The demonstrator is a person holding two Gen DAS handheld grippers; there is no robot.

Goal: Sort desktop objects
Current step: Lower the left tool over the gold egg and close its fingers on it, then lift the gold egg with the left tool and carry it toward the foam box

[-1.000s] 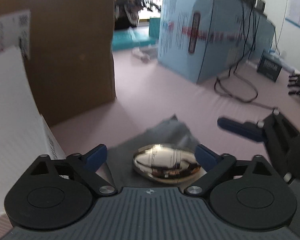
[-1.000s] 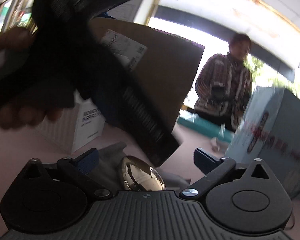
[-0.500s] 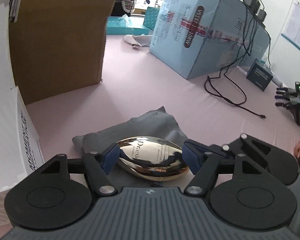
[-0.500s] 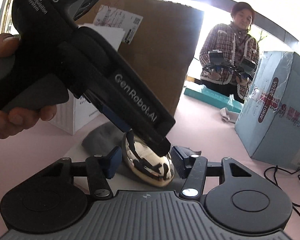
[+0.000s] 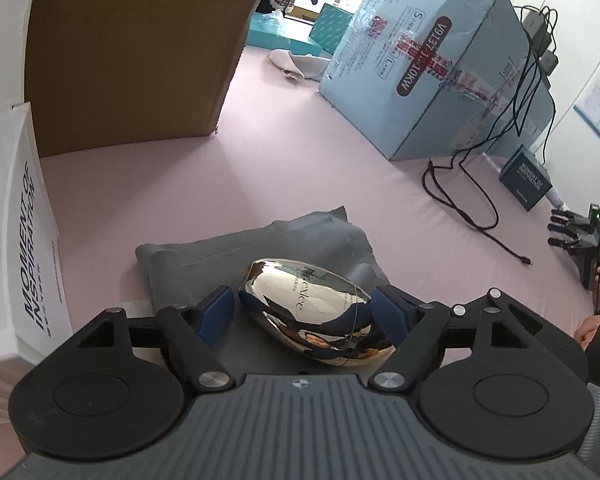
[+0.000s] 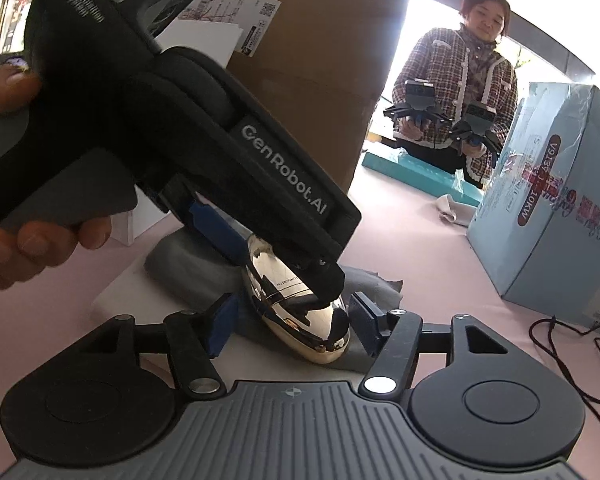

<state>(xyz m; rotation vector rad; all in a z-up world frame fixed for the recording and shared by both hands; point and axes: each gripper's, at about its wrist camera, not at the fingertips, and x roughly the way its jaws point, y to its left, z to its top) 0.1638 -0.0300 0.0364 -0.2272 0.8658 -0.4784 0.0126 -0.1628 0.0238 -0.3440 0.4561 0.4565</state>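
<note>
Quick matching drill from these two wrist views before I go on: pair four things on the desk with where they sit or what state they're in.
Things:
1. gold case
2. grey cloth
3. cardboard box
4. black cable

States:
A. lies loose on the pink table, by the light blue box
B. stands upright at the far left
C. sits between both grippers' blue fingers
D. spread flat under the shiny item

Pairs: 1-C, 2-D, 3-B, 4-A

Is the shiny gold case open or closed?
Closed. The gold case lies on the grey cloth with its halves together; only a thin seam shows.
</note>
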